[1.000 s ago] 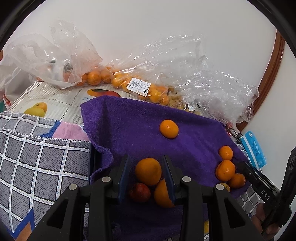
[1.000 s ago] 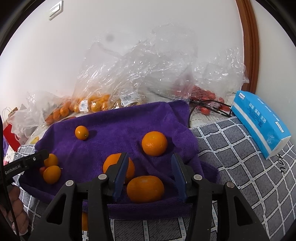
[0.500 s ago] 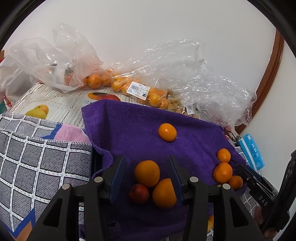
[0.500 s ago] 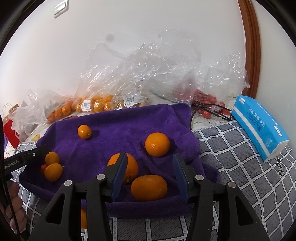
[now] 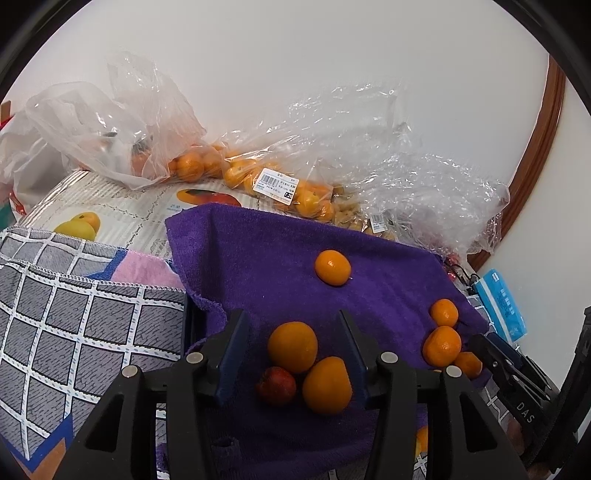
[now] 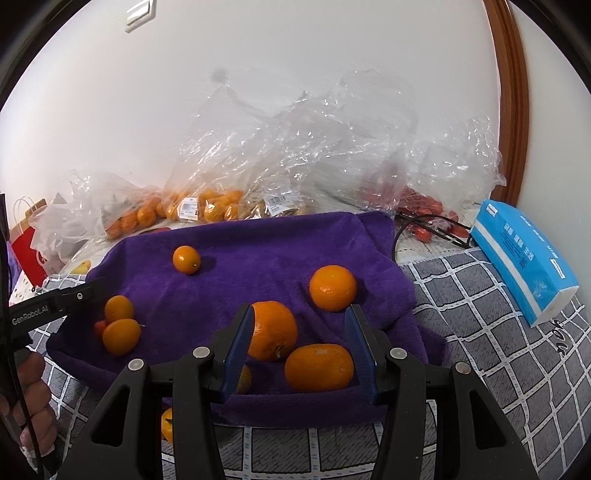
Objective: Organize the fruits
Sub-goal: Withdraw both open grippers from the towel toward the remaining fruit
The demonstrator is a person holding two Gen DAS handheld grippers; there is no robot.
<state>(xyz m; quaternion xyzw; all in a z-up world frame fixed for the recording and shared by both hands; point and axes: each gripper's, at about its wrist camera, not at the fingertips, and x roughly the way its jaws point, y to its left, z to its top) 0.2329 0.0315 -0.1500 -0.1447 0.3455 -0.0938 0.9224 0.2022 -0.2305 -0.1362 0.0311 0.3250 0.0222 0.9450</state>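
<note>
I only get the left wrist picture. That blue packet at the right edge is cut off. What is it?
Observer: In the right wrist view it is whole: a blue tissue pack lying on the checked cloth beside the purple towel.
Operator: What's behind it?
Observer: Small red fruits inside a clear bag.
Operator: And higher up?
Observer: A white switch on the wall, far left.

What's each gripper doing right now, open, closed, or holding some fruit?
Left gripper: open, holding nothing; an orange sits loose between its jaws.
Right gripper: open, holding nothing; a mandarin lies between its jaws on the purple towel.
</note>
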